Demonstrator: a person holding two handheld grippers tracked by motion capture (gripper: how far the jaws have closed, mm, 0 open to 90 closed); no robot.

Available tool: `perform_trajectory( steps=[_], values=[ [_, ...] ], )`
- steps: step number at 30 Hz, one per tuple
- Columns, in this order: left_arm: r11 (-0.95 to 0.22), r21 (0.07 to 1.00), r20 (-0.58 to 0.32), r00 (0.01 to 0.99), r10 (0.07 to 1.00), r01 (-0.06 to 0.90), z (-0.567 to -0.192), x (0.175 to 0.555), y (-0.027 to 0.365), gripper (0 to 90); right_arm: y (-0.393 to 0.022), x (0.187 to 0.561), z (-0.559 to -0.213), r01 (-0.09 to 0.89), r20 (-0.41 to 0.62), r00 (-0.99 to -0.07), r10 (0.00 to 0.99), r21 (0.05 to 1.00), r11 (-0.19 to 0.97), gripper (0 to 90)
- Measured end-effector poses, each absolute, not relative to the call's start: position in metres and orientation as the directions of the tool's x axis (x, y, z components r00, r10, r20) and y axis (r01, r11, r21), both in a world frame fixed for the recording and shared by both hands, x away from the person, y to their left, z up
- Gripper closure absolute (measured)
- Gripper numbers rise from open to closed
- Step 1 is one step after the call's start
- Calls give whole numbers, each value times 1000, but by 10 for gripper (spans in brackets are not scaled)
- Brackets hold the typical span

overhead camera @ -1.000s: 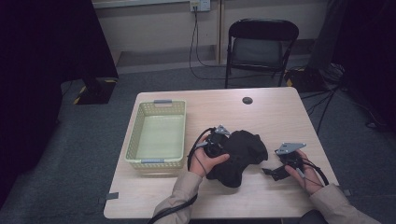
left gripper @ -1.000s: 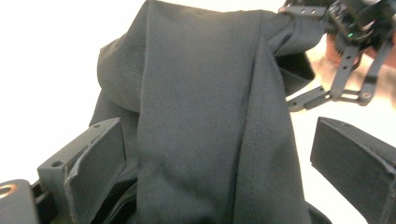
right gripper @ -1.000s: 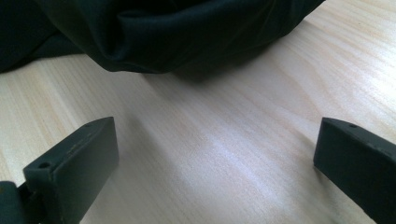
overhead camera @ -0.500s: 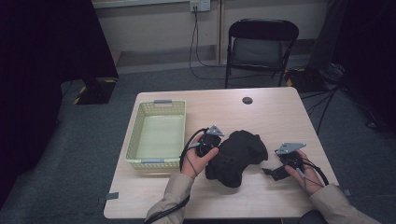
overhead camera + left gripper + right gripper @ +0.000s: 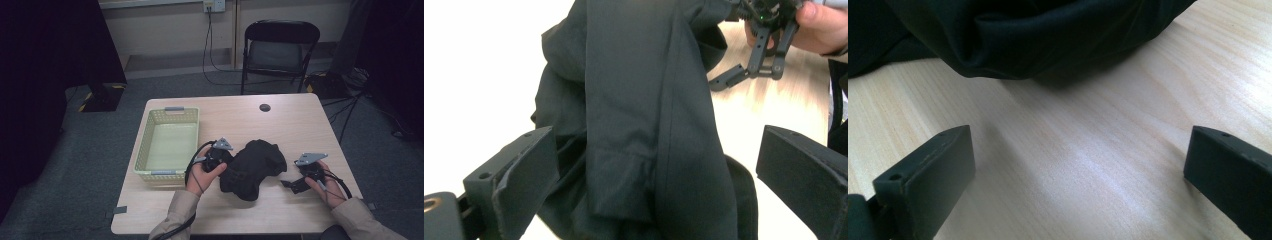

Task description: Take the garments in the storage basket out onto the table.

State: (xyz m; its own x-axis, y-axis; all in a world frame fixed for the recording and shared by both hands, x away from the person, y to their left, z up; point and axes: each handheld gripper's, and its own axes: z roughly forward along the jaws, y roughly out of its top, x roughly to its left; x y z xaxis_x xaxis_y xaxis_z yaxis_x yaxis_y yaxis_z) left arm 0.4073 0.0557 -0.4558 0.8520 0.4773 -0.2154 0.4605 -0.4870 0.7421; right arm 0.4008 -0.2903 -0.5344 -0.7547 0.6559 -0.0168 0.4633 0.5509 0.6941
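Note:
A crumpled black garment (image 5: 252, 167) lies on the wooden table (image 5: 300, 125) near its front edge. My left gripper (image 5: 227, 161) is at the garment's left side, held by a hand in a tan sleeve. In the left gripper view its jaws stand wide open (image 5: 659, 185) with a fold of the black garment (image 5: 639, 115) hanging between them, neither jaw pressed on it. My right gripper (image 5: 291, 185) rests low on the table to the garment's right, open (image 5: 1078, 170) over bare wood, with the garment's edge (image 5: 1038, 35) just ahead of it.
An empty yellow-green mesh basket (image 5: 150, 145) stands on the table's left side, close to my left hand. A small dark round disc (image 5: 265, 107) lies near the far edge. A black folding chair (image 5: 280, 50) stands behind the table. Cables run along the floor at the right.
My left hand and gripper have shifted a little to the left along the garment's edge. The right gripper has stayed where it was.

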Motion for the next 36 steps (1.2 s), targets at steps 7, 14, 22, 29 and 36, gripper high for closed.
perform_trajectory(
  steps=[7, 14, 22, 29, 36],
  values=[
    [-483, 745, -220, 853, 473, 460, -460, 401, 65, 31, -290, 401, -534, 463, -17, -755, 656, 694, 551, 0],
    [-485, 744, -220, 854, 471, 459, -465, 395, 73, 31, -290, 401, -534, 463, -17, -755, 656, 694, 551, 0],
    [-490, 745, -212, 857, 469, 453, -467, 392, 81, 30, -290, 401, -534, 464, -17, -755, 656, 694, 551, 0],
    [-505, 740, -207, 865, 457, 444, -468, 389, 85, 31, -290, 401, -534, 464, -17, -755, 656, 694, 551, 0],
    [-505, 736, -211, 862, 462, 451, -469, 386, 91, 31, -290, 401, -534, 464, -17, -755, 656, 694, 551, 0]
  ],
)
